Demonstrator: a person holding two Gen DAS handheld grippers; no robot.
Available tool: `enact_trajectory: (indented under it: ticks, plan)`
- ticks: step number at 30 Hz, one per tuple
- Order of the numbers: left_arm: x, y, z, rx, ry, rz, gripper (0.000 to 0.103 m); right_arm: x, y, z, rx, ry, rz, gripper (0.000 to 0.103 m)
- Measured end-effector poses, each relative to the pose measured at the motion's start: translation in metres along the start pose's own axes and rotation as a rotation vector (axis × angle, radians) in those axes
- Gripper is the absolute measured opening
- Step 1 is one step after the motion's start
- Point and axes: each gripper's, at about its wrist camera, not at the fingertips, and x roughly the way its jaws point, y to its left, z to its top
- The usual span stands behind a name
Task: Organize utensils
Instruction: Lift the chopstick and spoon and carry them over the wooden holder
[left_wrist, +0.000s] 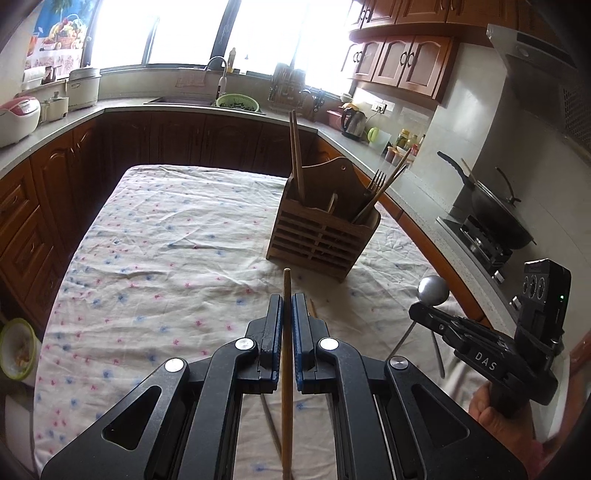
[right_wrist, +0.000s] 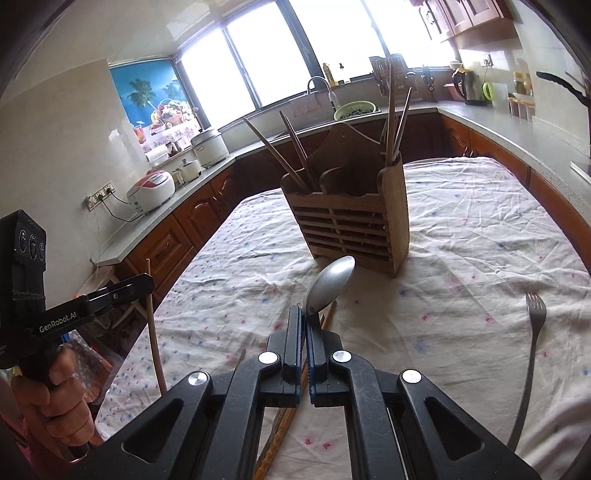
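My left gripper (left_wrist: 287, 301) is shut on a wooden chopstick (left_wrist: 286, 369) that runs between its blue pads and sticks out past the tips. My right gripper (right_wrist: 305, 314) is shut on a metal spoon (right_wrist: 329, 282), bowl up and forward; the same spoon's bowl (left_wrist: 433, 290) shows in the left wrist view. Both are held above the table, short of the slatted wooden utensil holder (left_wrist: 325, 229) (right_wrist: 351, 225), which holds chopsticks and a fork in its compartments. A fork (right_wrist: 530, 354) lies on the cloth at the right. More chopsticks (right_wrist: 284, 424) lie under the right gripper.
A flowered white cloth (left_wrist: 166, 240) covers the table. Wooden kitchen cabinets and a grey counter ring it, with rice cookers (right_wrist: 151, 190) at the left, a sink (left_wrist: 236, 101) at the back, and a wok on a stove (left_wrist: 495, 214) at the right. A hand (right_wrist: 62, 398) holds the left gripper.
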Motion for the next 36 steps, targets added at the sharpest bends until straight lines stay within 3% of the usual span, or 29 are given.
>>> enact_trajectory:
  ticks: [16,36]
  plan:
    - [-0.054,0.005,0.018,-0.04,-0.193,-0.032,0.004,-0.037,0.011,0.025,-0.065,-0.141,-0.022,0.002]
    - [-0.037,-0.006,0.067,-0.032,-0.298,-0.039,0.004,-0.037,-0.006,0.061,-0.094,-0.236,-0.091,0.002]
